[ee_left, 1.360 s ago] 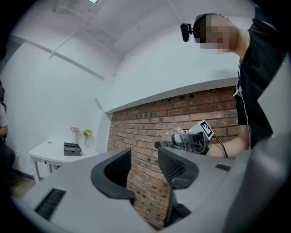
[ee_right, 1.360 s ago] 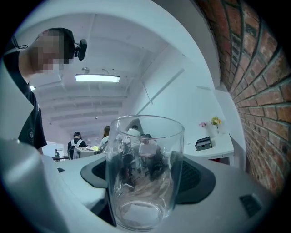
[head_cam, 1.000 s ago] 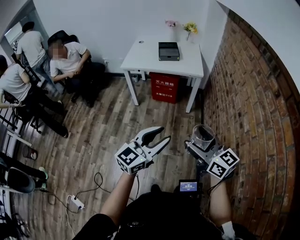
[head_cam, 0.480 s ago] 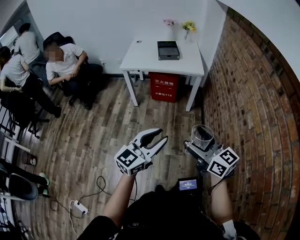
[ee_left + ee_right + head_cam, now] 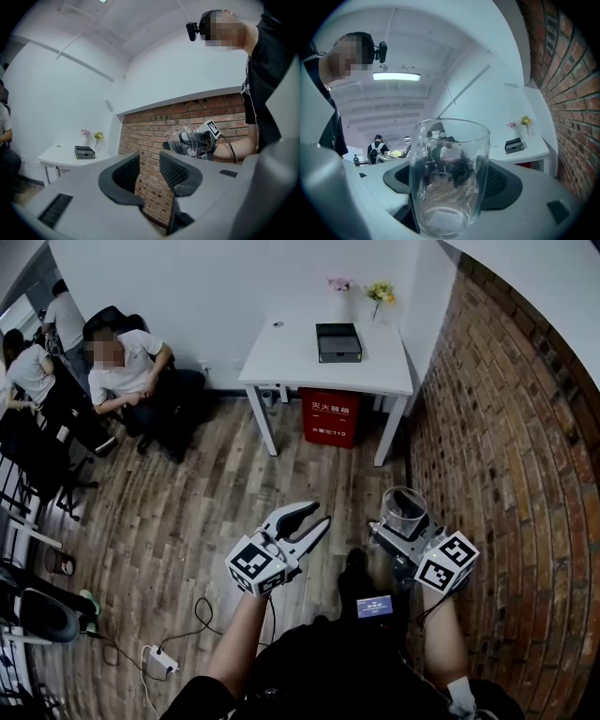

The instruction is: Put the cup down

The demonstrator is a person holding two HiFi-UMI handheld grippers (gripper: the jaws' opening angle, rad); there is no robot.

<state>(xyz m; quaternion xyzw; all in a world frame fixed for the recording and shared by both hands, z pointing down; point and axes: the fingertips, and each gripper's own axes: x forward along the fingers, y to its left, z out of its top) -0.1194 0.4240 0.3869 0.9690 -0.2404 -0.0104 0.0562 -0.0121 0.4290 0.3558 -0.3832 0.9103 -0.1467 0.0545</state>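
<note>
The right claw (image 5: 396,527) is clamped on a clear glass cup (image 5: 449,174), one ribbed pad on each side of the wall low down, the cup upright and empty with its mouth open above the jaws. The left claw (image 5: 319,514) stands open with nothing between its pads, held just beside the right one and free to help.

The cup hangs in the air over the wooden floor (image 5: 187,512), well apart from the white desk (image 5: 286,357) ahead, which looks like the place to set it. That desk carries a black box (image 5: 337,341) near its back and has bare top in front and to the left.

To do this well, I judge the grip should not loosen on the way, since smooth glass slips easily. Carry the cup level, bring it over a bare part of the desk clear of the box, lower until the base sits flat, and only then part the jaws and draw straight back. A cable (image 5: 199,604) lies on the floor to the left.
</note>
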